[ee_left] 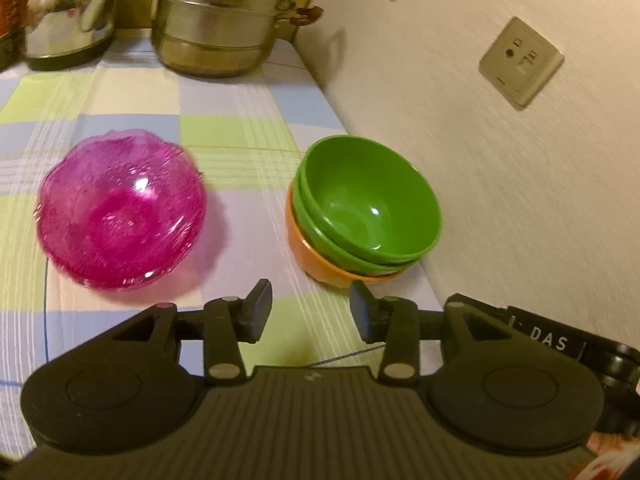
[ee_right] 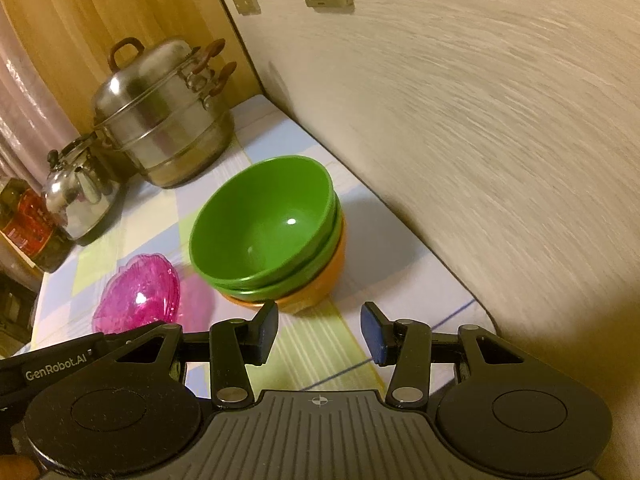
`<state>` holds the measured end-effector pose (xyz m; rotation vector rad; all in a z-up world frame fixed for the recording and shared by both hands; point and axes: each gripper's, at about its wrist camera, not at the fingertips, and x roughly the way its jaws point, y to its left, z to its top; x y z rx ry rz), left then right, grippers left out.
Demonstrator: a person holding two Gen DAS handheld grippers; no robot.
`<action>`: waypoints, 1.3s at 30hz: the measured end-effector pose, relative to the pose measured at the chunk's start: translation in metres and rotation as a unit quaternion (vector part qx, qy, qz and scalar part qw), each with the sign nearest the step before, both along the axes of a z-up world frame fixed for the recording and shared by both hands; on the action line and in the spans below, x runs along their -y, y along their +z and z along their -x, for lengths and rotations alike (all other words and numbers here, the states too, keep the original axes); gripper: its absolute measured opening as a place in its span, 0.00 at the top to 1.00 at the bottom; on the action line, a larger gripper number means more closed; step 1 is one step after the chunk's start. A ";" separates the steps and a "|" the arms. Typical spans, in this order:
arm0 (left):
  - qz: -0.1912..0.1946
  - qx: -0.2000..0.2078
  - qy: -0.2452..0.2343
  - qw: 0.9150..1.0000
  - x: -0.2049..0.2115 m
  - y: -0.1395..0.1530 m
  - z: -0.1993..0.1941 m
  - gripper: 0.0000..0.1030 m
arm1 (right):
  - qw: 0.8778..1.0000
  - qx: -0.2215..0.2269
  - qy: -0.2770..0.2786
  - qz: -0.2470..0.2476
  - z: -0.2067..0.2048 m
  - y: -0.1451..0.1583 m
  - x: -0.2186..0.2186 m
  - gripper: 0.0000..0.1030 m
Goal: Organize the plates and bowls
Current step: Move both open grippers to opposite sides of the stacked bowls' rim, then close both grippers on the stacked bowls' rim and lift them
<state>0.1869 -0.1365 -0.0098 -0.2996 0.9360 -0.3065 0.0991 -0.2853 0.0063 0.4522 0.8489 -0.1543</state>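
Both your grippers, left gripper (ee_left: 310, 310) and right gripper (ee_right: 319, 331), are spread, empty. Bowl stack (ee_right: 266, 236) sits lopsided beside the wall (ee_right: 480, 140); nudge its rim and it topples toward the pink bowl (ee_left: 120, 210).

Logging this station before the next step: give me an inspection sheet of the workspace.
Surface: checked tablecloth, bare between the items.
Job's things: pink bowls stacked; beside them two green bowls nested in an orange bowl, next to the wall.
Clutter: steel steamer pot, kettle, jar at the far end.
Grippers: left gripper and right gripper open, empty.
Cables: nothing seen.
Surroundings: wall sockets.
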 end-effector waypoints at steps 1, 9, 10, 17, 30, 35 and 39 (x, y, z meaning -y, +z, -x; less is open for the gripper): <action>-0.002 -0.001 0.007 1.000 0.000 -0.001 0.002 0.62 | 1.000 -0.001 0.000 -0.001 0.001 0.000 0.001 0.55; -0.001 -0.005 0.031 0.999 0.002 -0.005 0.011 0.62 | 1.000 -0.006 0.000 -0.004 0.005 -0.004 0.004 0.55; -0.001 -0.005 0.033 0.999 0.003 -0.006 0.011 0.62 | 1.000 -0.006 -0.001 -0.005 0.005 -0.004 0.005 0.55; 0.009 -0.009 0.044 0.999 0.005 -0.005 0.004 0.59 | 1.000 -0.001 -0.009 -0.009 0.002 -0.001 0.012 0.55; 0.049 -0.035 0.082 0.995 0.004 -0.014 -0.050 0.38 | 1.000 0.000 -0.016 -0.026 -0.049 -0.002 0.035 0.39; 0.076 -0.070 0.099 0.990 0.005 -0.033 -0.076 0.38 | 1.000 -0.013 -0.006 -0.016 -0.076 -0.013 0.036 0.39; 0.081 -0.089 0.100 0.988 0.008 -0.044 -0.090 0.38 | 1.000 -0.027 -0.001 -0.012 -0.095 -0.024 0.037 0.39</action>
